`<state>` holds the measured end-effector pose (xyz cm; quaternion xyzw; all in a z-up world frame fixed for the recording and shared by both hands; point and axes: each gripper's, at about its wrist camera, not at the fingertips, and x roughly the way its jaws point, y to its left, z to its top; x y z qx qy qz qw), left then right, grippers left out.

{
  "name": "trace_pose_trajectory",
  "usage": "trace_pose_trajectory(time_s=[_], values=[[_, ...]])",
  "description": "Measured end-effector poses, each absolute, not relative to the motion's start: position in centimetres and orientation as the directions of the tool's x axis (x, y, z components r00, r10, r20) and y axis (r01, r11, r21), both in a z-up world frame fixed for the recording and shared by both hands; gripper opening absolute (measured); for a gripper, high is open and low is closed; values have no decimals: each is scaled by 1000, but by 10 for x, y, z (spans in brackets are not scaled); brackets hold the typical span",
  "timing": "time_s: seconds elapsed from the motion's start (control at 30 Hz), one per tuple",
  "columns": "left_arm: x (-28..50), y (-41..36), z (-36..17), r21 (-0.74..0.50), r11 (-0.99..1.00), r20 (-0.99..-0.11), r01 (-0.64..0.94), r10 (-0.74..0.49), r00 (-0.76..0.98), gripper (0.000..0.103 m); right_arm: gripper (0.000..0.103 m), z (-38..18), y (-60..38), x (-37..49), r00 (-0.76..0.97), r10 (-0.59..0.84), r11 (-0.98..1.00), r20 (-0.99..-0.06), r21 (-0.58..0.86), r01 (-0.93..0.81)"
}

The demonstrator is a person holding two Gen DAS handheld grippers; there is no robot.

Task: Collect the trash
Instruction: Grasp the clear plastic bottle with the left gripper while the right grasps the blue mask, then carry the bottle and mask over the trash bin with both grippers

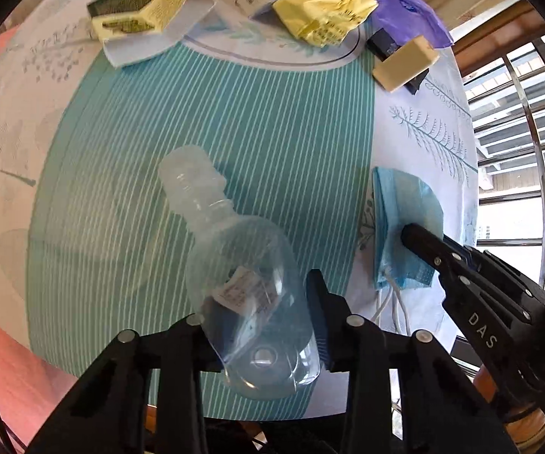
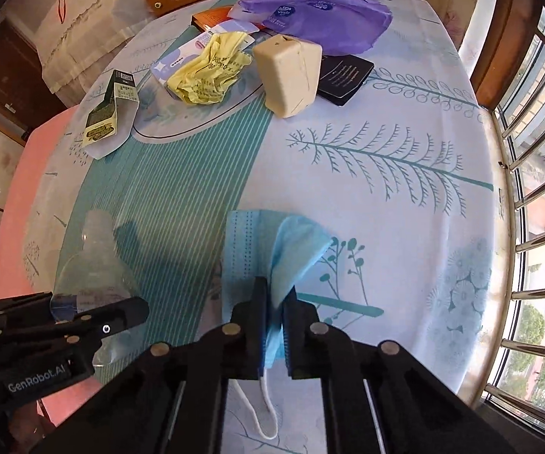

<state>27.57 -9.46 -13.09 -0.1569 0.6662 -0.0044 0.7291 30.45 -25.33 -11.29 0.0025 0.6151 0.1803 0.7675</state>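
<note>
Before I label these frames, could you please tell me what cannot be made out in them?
- Clear plastic bottle: its base is hidden by the left hand-held gripper, left wrist view.
- Blue face mask: lower edge is hidden between right hand-held gripper fingers.
- Yellow crumpled wrapper: print too small.

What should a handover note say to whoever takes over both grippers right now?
Left gripper: shut on the clear plastic bottle, fingers at its base.
Right gripper: shut on the blue face mask, which still touches the tablecloth.
Done: both items gripped. No bin is in view.
Left on the table: crumpled yellow wrapper, green-and-yellow carton, beige box, purple tissue pack, black card.
</note>
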Motion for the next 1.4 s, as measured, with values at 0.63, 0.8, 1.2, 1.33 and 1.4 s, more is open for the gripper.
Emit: trace_pose_trajectory(time_s=[0.63, 0.8, 1.2, 1.33, 1.4], values=[[236, -86, 0, -100, 989, -911, 109, -135, 390, 25, 6, -21, -252, 243, 382, 319, 948, -867, 283, -146], [198, -72, 31, -62, 968, -874, 243, -171, 455, 25, 6, 12, -236, 195, 487, 278, 958, -828, 272, -85], [88, -5, 49, -56, 913, -835, 404, -265, 482, 25, 6, 27, -187, 65, 577, 178, 963, -797, 262, 65], [57, 7, 41, -74, 902, -848, 425, -281, 448, 25, 6, 18, -179, 30, 547, 162, 961, -821, 257, 101], [46, 6, 36, -86, 898, -857, 431, -287, 427, 25, 6, 15, -181, 14, 538, 152, 958, -829, 258, 125]])
